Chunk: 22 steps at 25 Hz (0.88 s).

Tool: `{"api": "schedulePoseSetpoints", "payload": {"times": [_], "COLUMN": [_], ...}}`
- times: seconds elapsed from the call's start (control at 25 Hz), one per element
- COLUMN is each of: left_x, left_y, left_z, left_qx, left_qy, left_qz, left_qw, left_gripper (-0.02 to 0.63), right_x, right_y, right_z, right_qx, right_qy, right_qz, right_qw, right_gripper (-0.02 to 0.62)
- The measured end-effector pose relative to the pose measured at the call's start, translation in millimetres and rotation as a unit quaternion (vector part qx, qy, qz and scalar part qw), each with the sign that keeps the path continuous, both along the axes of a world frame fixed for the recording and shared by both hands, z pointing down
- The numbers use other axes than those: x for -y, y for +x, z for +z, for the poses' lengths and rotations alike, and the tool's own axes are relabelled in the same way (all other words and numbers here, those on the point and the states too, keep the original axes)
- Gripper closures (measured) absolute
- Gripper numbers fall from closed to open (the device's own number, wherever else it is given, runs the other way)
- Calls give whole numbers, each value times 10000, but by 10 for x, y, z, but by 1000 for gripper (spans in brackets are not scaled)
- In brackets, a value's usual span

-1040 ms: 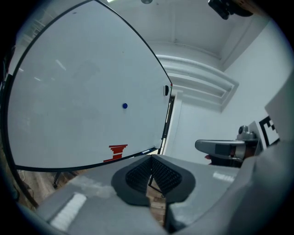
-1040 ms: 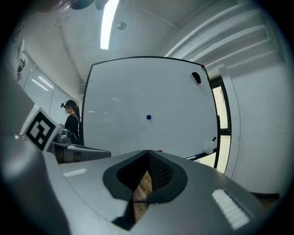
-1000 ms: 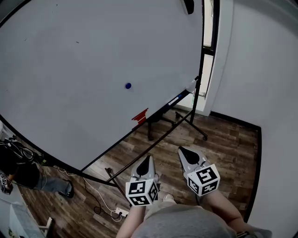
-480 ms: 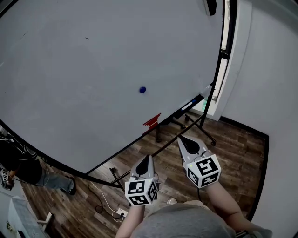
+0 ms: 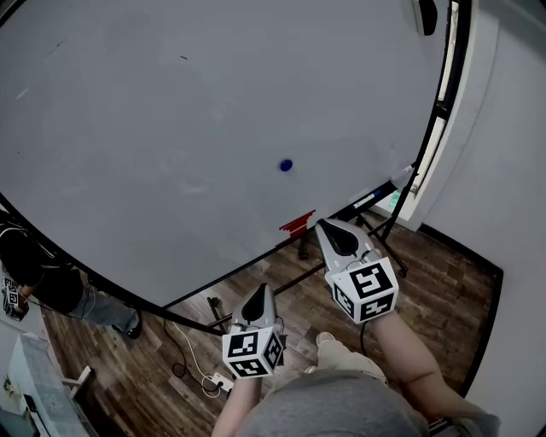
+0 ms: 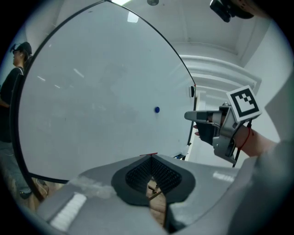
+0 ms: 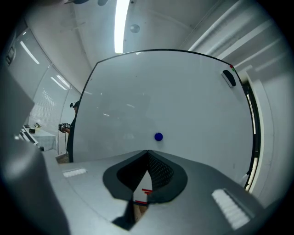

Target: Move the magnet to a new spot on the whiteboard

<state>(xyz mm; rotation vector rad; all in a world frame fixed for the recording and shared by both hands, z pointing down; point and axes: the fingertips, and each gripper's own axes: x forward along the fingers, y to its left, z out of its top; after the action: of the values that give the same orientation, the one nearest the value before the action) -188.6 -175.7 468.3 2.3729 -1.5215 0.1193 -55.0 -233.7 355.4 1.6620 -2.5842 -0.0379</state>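
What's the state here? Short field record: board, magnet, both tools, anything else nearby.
whiteboard: large, black frame, mostly blank
magnet: small, blue, round, stuck on the board's lower right part; nothing touches it
left tool: jaws together, empty, low and well short of the board
right tool: jaws together, empty, held higher than the left, pointing at the board, below the magnet and apart from it
red item: on the board's bottom ledge
black object: at the board's upper right corner
person: stands by the board's left edge

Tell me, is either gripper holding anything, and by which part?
Nothing is held. The left gripper and the right gripper are both shut and empty; the blue magnet sits on the whiteboard, apart from both.
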Motion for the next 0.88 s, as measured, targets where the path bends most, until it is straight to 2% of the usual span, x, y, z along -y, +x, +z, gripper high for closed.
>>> {"api": "schedulePoseSetpoints", "payload": {"times": [0.16, 0.56, 0.88], "left_x": [102, 312, 408], "left_y": [-120, -309, -352], "left_z": [-19, -9, 17], "left_qx": [-47, -26, -11], "left_qy": [36, 40, 6], "left_qz": [-290, -699, -870], "left_qw": [9996, 9975, 9962], "left_gripper": [601, 601, 601], "right_x": [251, 792, 1084], "right_y": [-62, -229, -259], "right_z": [-72, -138, -195], "right_qx": [-72, -219, -235], "right_qy": [70, 113, 123], "right_qz": [-89, -226, -243], "right_qw": [9999, 9994, 9994], "right_gripper": [592, 589, 505]}}
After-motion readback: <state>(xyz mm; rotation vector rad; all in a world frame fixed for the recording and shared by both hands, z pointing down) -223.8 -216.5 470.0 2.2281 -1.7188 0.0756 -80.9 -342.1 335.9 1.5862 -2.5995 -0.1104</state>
